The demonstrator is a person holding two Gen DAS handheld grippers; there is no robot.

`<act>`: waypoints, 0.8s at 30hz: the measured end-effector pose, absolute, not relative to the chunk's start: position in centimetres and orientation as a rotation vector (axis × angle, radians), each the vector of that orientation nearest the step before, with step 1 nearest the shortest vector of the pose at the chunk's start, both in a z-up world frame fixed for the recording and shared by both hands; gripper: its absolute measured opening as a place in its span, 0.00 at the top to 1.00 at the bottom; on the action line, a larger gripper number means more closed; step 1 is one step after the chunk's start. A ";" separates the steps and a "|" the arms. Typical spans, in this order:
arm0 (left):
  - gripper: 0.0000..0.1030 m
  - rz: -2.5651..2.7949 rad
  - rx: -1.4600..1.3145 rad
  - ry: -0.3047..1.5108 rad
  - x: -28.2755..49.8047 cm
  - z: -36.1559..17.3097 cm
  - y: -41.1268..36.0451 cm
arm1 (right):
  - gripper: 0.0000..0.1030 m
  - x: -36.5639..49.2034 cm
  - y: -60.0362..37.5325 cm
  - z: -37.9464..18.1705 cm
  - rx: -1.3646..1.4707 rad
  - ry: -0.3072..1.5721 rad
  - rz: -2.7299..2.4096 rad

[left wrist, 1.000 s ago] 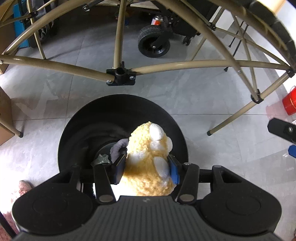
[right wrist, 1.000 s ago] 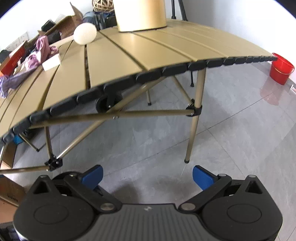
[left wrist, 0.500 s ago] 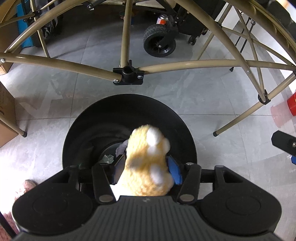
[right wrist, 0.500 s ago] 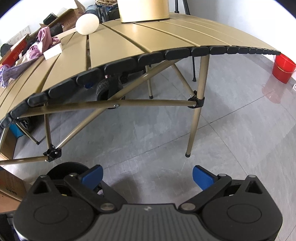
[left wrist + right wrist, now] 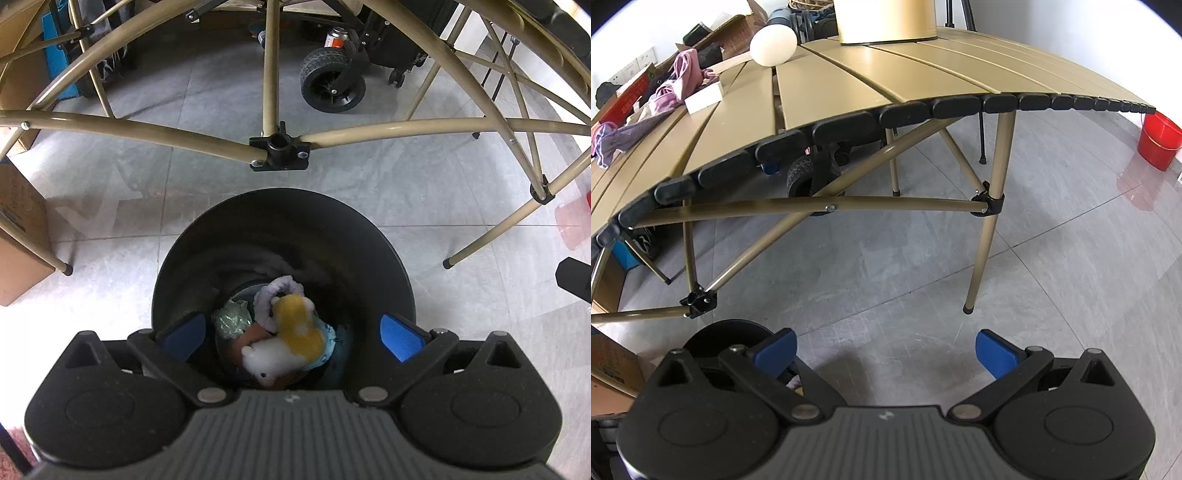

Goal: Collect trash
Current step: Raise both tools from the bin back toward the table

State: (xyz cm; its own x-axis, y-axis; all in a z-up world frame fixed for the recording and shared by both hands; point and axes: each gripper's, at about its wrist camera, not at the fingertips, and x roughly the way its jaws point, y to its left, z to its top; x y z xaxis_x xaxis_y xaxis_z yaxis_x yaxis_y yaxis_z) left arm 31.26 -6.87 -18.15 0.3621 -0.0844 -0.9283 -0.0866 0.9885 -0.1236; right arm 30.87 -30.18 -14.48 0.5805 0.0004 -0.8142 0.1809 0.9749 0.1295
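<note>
One plush toy [image 5: 295, 325], yellow and white, lies at the bottom of the black bin [image 5: 369, 236], resting on the other rubbish there and clear of both blue pads. The left gripper [image 5: 291, 332] hangs over the bin mouth with its fingers opening to full spread and nothing between them, so I judge the toy to be already dropped in. It looks soft, light and squashy: it should give under pressure and not slip, and a pinch across its body would hold it well.

Beside the toy I count one crumpled greenish wrapper [image 5: 232, 319] and one pale lilac loop [image 5: 275, 295] of soft stuff; a brownish piece and something light blue show beneath, too hidden to name.

The right gripper [image 5: 884, 350] hovers over the grey floor with its fingers spread wide and empty, the bin just at its left. Ahead stands the tan slatted worktop [image 5: 849, 81]. On it I count one cream ball [image 5: 774, 42], one small pale block [image 5: 703, 99], one heap of pink and purple cloth [image 5: 665, 99], and the base of one tan container [image 5: 886, 22]. The cloth would be limp and best bunched; the ball may roll, so it wants a grip across its widest part. One red bucket [image 5: 1160, 142] stands on the floor well apart.
</note>
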 end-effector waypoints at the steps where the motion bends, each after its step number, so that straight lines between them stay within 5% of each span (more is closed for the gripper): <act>1: 0.00 0.001 -0.161 1.203 31.3 -18.2 -6.8 | 0.00 30.9 -30.2 -14.5 0.208 0.947 -0.106; 24: 0.00 -0.013 -0.100 1.089 30.0 -15.4 -6.9 | 0.00 30.4 -30.0 -13.7 0.211 0.919 -0.091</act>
State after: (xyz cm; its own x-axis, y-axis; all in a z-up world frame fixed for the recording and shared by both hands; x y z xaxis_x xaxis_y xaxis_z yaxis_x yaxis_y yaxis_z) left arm 29.97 -6.86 -15.40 0.4641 -0.0598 -0.8838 -0.0386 0.9954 -0.0876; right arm 30.40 -30.04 -13.67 0.6048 0.0121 -0.7963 0.1679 0.9755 0.1424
